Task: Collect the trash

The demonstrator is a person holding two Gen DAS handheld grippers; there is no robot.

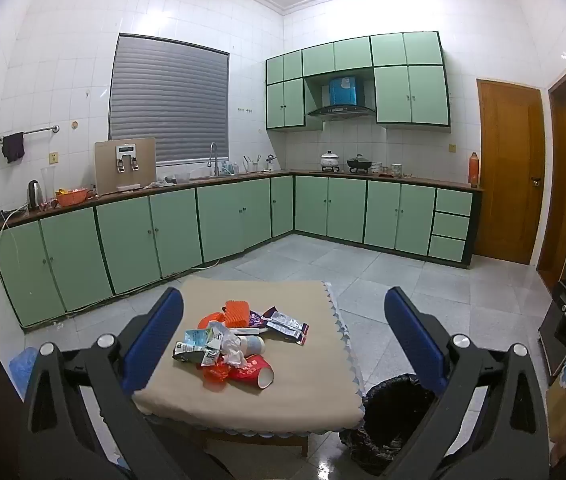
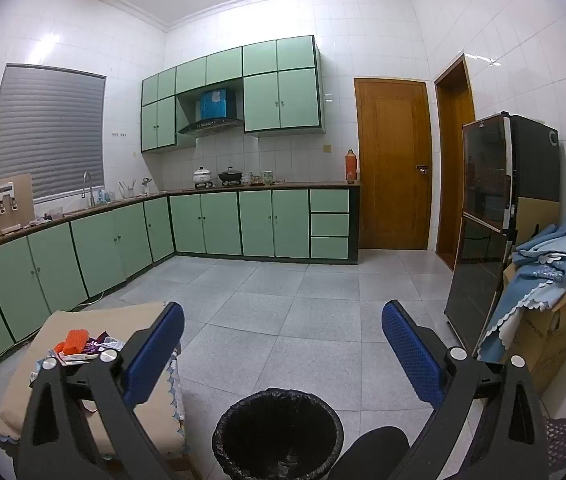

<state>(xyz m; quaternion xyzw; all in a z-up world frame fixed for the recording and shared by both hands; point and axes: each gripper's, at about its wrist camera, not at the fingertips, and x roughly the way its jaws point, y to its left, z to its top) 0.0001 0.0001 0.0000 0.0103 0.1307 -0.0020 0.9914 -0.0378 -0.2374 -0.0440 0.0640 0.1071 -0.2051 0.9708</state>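
Ahead, the left gripper (image 1: 283, 336) hangs wide apart and empty above a low table (image 1: 315, 400) with a beige cloth whose scalloped edge hangs over the near and right sides. A trash pile (image 1: 239, 344) sits near the middle of the cloth, well clear of every edge: a red paper cup (image 1: 253, 370) on its side with its mouth toward the near right, crumpled white paper, a torn carton, foil wrappers (image 1: 287, 324) at the far right of the heap, and an orange ridged piece (image 1: 237, 313) at the far side. Print shows on the cup and wrappers but is too small to read.

The right gripper (image 2: 283, 344) is likewise spread open, holding nothing, over a round bin lined with a black bag (image 2: 279, 432). The bin stands on the floor just beside the table's right edge. Grey floor tiles (image 2: 283, 292) lie open beyond both, out to the green cabinets (image 2: 239, 224). On the right, a dark fridge (image 2: 495, 216) and a cardboard box draped with blue cloth (image 2: 543, 272) narrow that side. In the left view, a black clip at the right edge reads "DAS".
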